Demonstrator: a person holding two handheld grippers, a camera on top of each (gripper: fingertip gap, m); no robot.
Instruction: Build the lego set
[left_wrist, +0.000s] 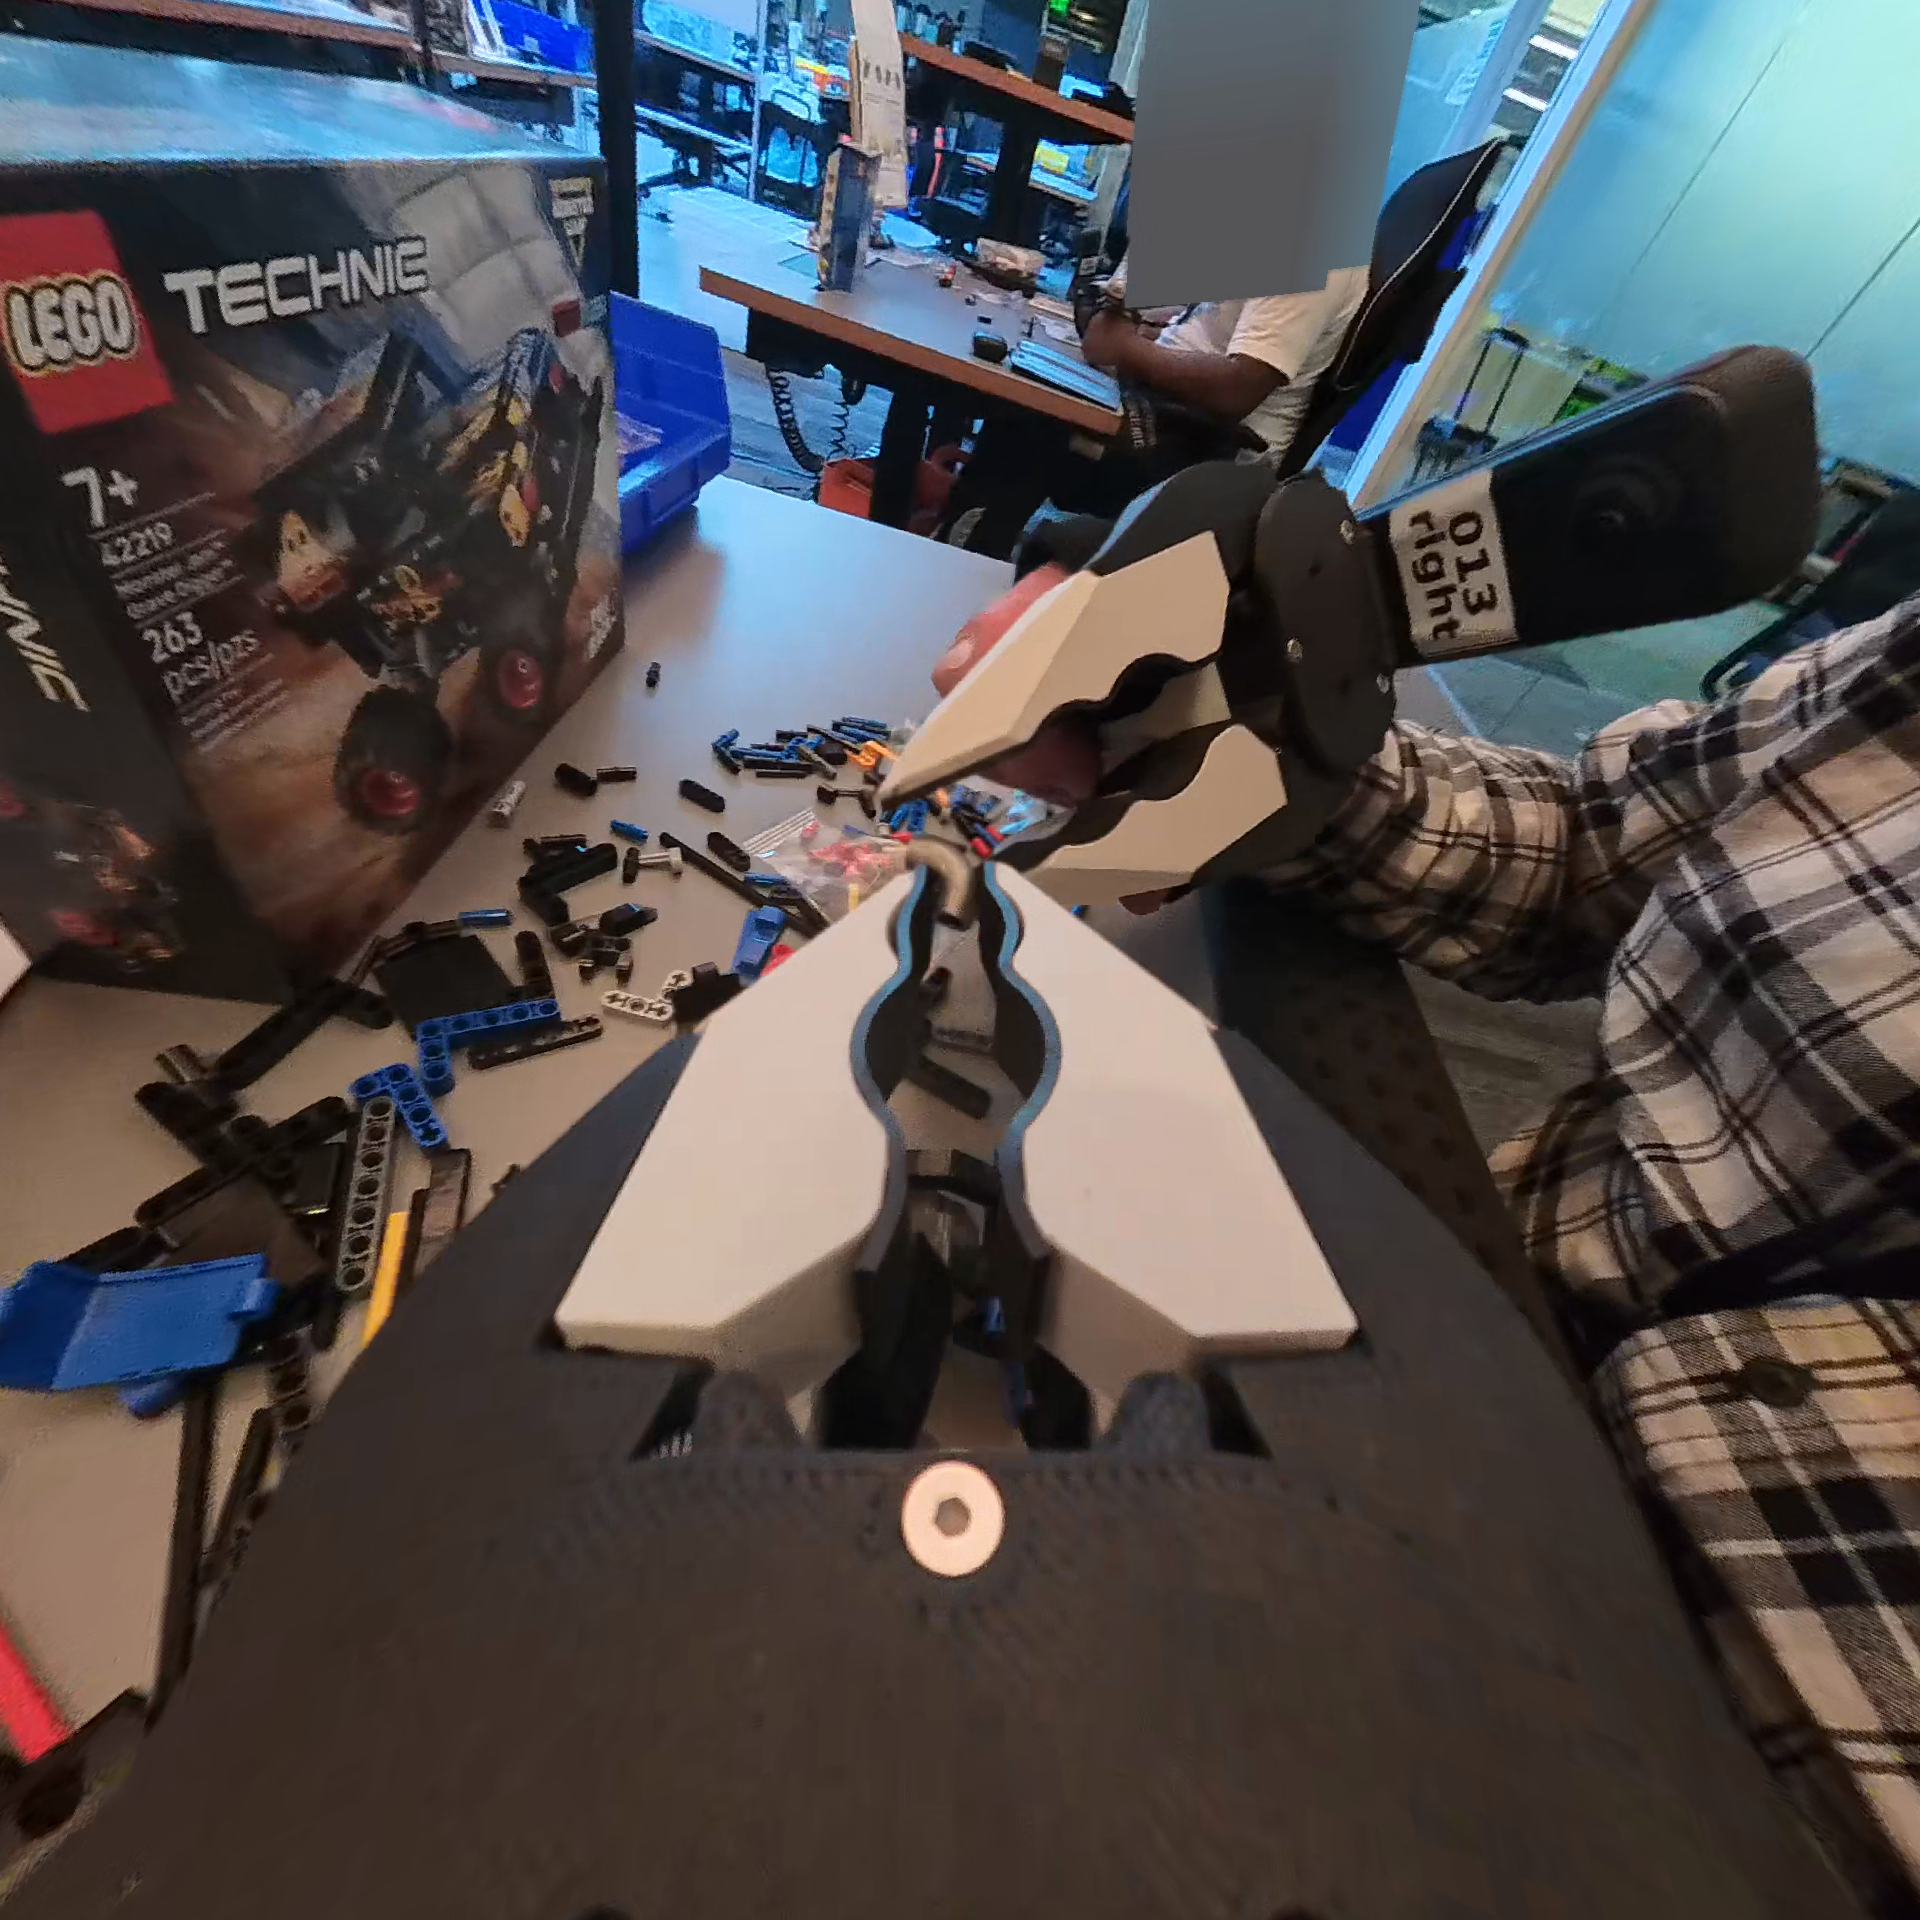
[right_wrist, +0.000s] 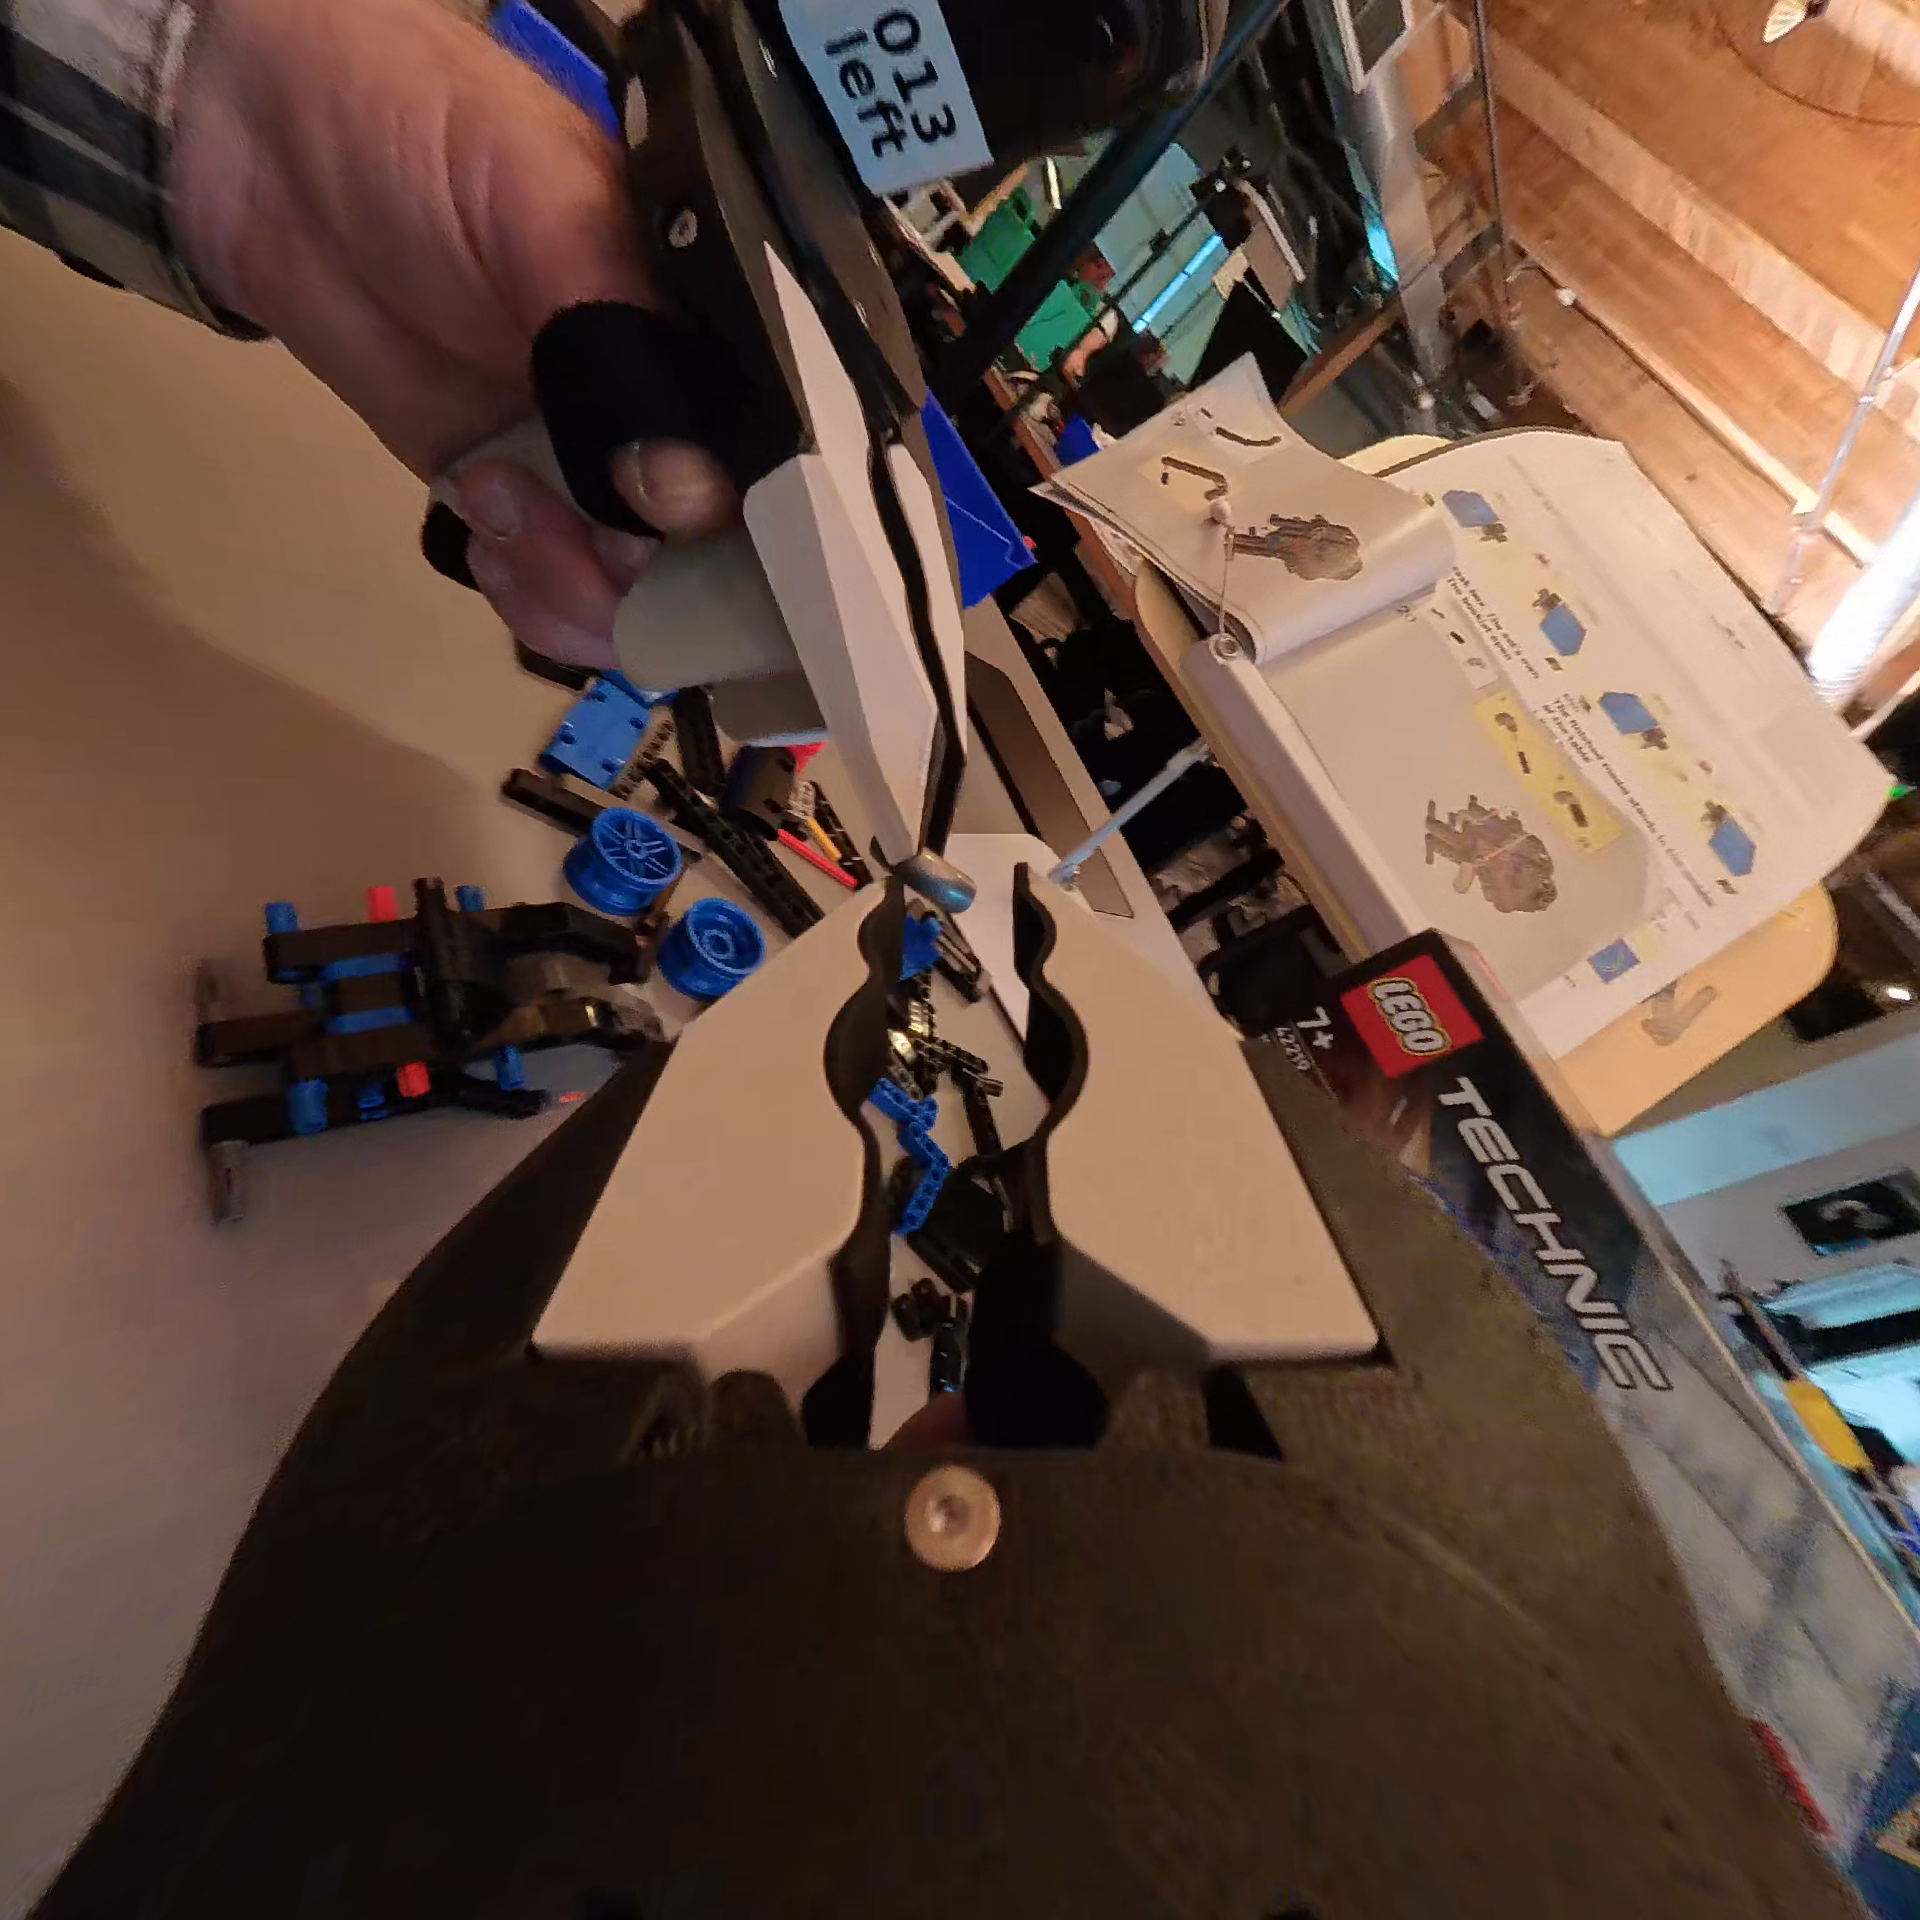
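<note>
Gripping a small grey elbow piece at the very tips of the left gripper, fingers pinched tight on it, holding it up in the air above the table. Closing in from the right side with the right gripper, its fingers standing apart with nothing between them, tips hovering just beside the grey piece. Seen from the right wrist view, the same grey elbow piece sitting right off the tip of one finger, the other finger well clear of it. Lying scattered on the table below, loose black and blue parts, a clear bag of red bits near the middle. Resting off to one side, a partly built black-and-blue frame, with two blue wheel hubs just beside it. Standing at the table's far edge, the set box, a blue bin behind it. Propped open beyond the box, the instruction booklet. Showing at the right edge, a plaid sleeve.
</note>
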